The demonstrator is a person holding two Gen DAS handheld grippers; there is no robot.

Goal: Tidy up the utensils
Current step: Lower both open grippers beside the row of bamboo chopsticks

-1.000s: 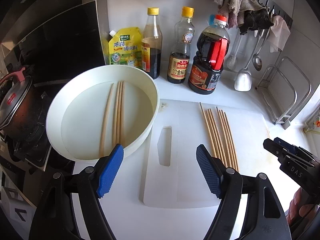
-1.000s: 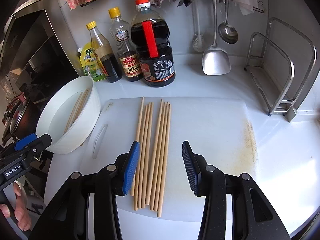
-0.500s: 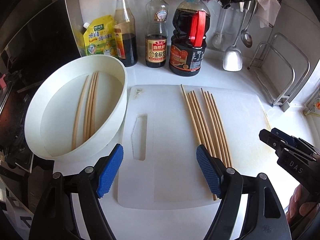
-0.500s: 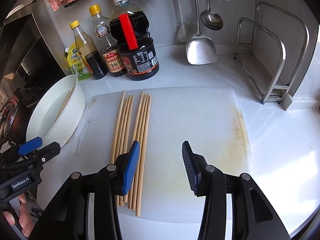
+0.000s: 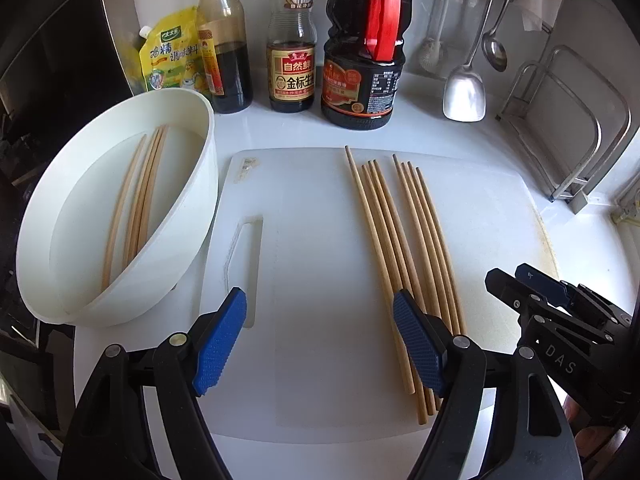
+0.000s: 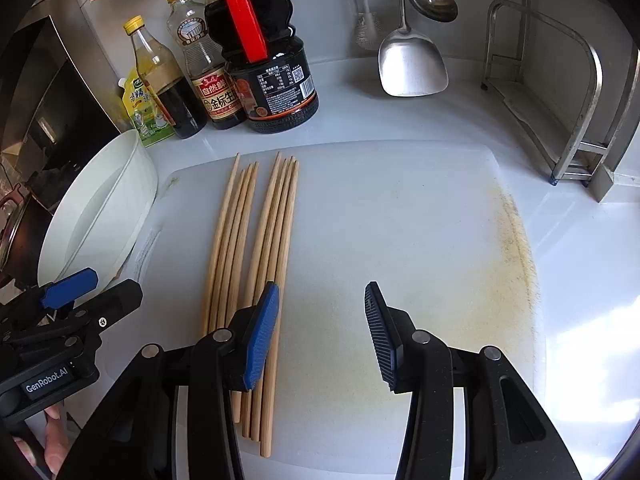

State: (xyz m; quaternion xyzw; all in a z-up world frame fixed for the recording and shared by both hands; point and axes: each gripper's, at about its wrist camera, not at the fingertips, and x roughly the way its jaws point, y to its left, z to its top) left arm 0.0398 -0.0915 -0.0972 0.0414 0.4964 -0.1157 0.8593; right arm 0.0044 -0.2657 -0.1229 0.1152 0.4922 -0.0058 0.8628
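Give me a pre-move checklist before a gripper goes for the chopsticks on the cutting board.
1. Right gripper open, nothing held: ok.
2. Left gripper open, nothing held: ok.
3. Chopsticks lying flat on cutting board, roughly parallel: ok.
4. Chopsticks between the right gripper's jaws: not ok, they lie under and beyond its left finger.
5. White bowl has room beside its chopsticks: ok.
6. Exact chopstick count on board: cannot tell.

Black grippers (image 5: 320, 336), ribbed blue pads (image 5: 219, 344)

"DAS" on right gripper (image 5: 520, 280), "GenRobot.AI" on left gripper (image 6: 86, 292)
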